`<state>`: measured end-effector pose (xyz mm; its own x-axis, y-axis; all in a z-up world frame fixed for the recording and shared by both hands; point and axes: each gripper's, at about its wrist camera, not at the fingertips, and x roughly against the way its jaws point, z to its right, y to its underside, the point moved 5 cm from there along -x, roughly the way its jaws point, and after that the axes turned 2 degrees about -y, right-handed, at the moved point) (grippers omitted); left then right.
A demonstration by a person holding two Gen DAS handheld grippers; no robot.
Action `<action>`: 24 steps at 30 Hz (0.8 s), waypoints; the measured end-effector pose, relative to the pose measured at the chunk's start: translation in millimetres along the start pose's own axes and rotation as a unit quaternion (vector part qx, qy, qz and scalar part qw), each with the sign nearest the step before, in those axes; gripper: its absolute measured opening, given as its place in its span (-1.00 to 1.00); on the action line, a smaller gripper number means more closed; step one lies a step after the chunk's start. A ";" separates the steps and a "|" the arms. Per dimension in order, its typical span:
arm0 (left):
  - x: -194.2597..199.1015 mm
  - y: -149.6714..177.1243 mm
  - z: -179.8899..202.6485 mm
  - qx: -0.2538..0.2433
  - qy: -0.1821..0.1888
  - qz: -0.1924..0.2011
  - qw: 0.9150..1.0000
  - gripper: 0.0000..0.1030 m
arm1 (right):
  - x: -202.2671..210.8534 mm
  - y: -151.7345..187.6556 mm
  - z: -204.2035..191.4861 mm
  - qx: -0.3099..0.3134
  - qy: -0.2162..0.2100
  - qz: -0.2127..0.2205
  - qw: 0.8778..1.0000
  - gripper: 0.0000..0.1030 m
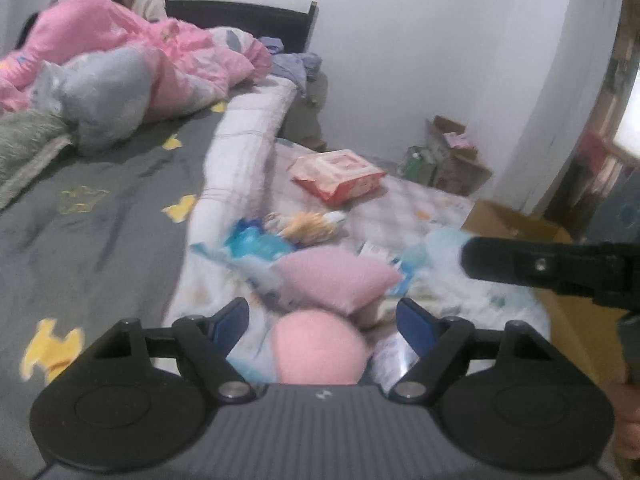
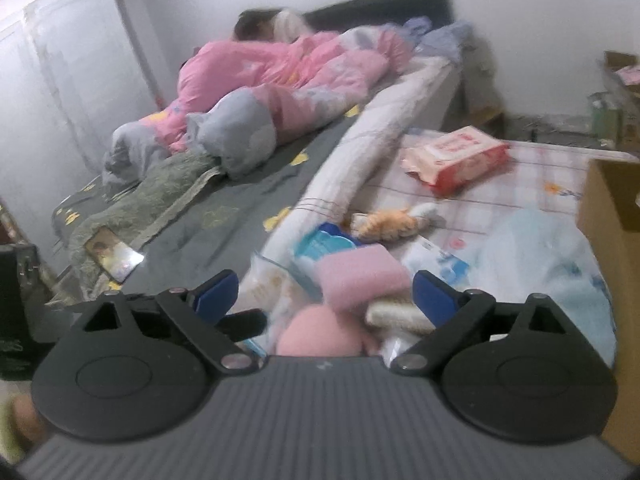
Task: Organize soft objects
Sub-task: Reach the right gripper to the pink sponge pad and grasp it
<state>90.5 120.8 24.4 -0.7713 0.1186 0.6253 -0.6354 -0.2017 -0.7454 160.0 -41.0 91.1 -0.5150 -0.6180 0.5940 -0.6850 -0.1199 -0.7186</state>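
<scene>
Both the left gripper (image 1: pixel 322 316) and right gripper (image 2: pixel 324 292) have fingers spread, empty, above the level-lying pink pillow (image 1: pixel 336 280).

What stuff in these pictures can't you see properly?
- Round pink soft thing: lower part hidden behind the left hand-held gripper body, left wrist view.
- Red-and-white packet: print too blurred to read, right wrist view.
- Cardboard box: cut off by the right edge, inside unseen.
- Person under pink quilt: mostly covered.

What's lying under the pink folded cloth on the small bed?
The pink folded cloth rests on a cream towel and blue-and-white packets. What lies deeper in the pile is covered.
</scene>
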 end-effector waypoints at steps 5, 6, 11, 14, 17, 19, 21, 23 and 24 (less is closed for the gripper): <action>-38.1 -19.2 -4.3 0.027 0.007 -0.038 0.999 0.38 | -49.2 -34.7 28.0 -0.020 0.001 -0.065 0.998 0.64; -45.0 -21.2 -4.3 0.023 -0.001 -0.043 0.999 0.36 | -60.6 -37.6 35.0 -0.027 0.004 -0.076 0.997 0.62; -75.2 -24.4 1.1 0.012 0.002 -0.078 0.997 0.36 | -115.8 -35.4 71.2 -0.083 0.008 -0.135 0.987 0.46; -89.4 -22.0 -1.1 0.016 -0.004 -0.102 0.995 0.29 | -140.7 -28.4 86.6 -0.125 -0.001 -0.169 0.978 0.30; -101.6 -19.9 -5.8 0.026 -0.006 -0.123 0.992 0.23 | -157.6 -20.2 93.5 -0.149 -0.013 -0.198 0.969 0.17; -108.7 -18.7 -8.0 0.031 -0.008 -0.135 0.990 0.19 | -163.4 -16.8 94.4 -0.155 -0.015 -0.209 0.965 0.17; -114.0 -18.2 -8.5 0.039 0.000 -0.143 0.989 0.17 | -168.5 -13.3 96.1 -0.158 -0.014 -0.216 0.963 0.17; -118.1 -19.2 -7.6 0.047 0.009 -0.149 0.988 0.15 | -171.8 -9.5 97.4 -0.164 -0.020 -0.218 0.962 0.17; -120.2 -20.2 -7.2 0.049 0.011 -0.148 0.988 0.14 | -173.5 -10.3 98.3 -0.169 -0.024 -0.218 0.961 0.17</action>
<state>195.7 117.6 -37.4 -0.5536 0.2073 0.8066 -0.8274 -0.2471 -0.5044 307.1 -8.9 -40.2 -0.1220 -0.6030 0.7884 -0.9629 -0.1208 -0.2413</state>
